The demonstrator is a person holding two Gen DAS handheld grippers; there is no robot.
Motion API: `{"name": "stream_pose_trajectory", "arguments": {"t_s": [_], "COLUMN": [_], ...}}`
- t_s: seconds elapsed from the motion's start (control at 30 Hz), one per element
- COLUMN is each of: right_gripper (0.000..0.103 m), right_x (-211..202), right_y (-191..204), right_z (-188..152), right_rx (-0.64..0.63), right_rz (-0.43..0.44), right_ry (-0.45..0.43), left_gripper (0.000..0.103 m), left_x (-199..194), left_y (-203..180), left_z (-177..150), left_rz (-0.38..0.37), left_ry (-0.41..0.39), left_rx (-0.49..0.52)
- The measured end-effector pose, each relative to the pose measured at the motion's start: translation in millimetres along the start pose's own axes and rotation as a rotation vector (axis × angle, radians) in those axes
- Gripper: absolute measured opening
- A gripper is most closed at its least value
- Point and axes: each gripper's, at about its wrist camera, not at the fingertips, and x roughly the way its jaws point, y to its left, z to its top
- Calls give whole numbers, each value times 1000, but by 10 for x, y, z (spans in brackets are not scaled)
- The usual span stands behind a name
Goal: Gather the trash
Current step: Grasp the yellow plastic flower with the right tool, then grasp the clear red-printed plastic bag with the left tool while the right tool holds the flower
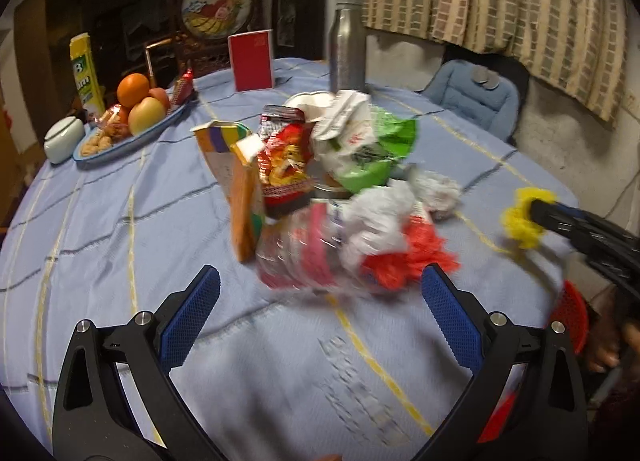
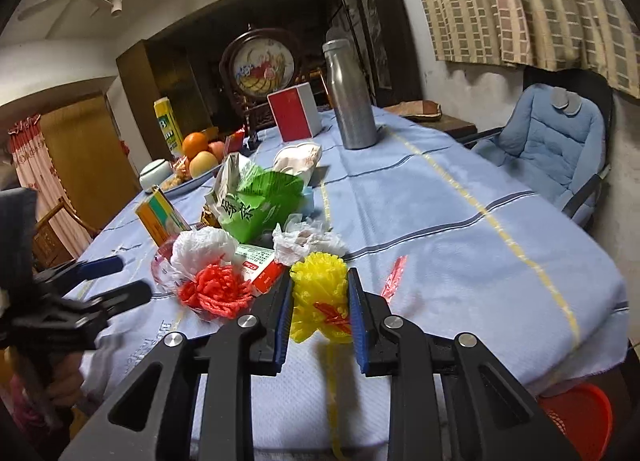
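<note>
A heap of trash lies mid-table: a red foam net (image 2: pixel 218 291), crumpled white tissue (image 2: pixel 308 243), a green bag (image 2: pixel 262 203), an orange carton (image 1: pixel 240 189) and a red snack wrapper (image 1: pixel 284 165). My right gripper (image 2: pixel 320 301) is shut on a yellow foam net (image 2: pixel 318 297), squeezed between its blue pads just off the heap's near right side; it appears in the left wrist view as the yellow foam net (image 1: pixel 524 221). My left gripper (image 1: pixel 320 301) stands open with nothing between its fingers, just short of a clear plastic wrapper (image 1: pixel 296 261) at the heap's front.
A steel bottle (image 2: pixel 352 97), a red box (image 2: pixel 294 111), a fruit plate (image 1: pixel 132 125) and a white jar (image 1: pixel 64 137) stand further back. A red basket (image 2: pixel 576 417) sits below the table's edge at right. A padded blue chair (image 2: pixel 548 141) stands beyond it.
</note>
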Motion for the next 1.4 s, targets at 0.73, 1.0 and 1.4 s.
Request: {"name": "stream_pose_trajectory", "arguments": {"t_s": [0.73, 1.0, 1.4], "right_gripper": [26, 26, 26], "right_x": [-73, -86, -236], "right_y": [-106, -178, -177], "right_z": [-155, -175, -153], "right_rx": [54, 76, 84], "right_rz": [56, 70, 84], "right_ry": [16, 11, -20], "left_gripper": [96, 96, 42], "left_x": [-140, 71, -51], "left_y": [327, 196, 282], "left_z": [-103, -42, -73], "left_rz": [-18, -70, -180], "left_ry": [46, 90, 69], "left_rx": [-93, -80, -120]}}
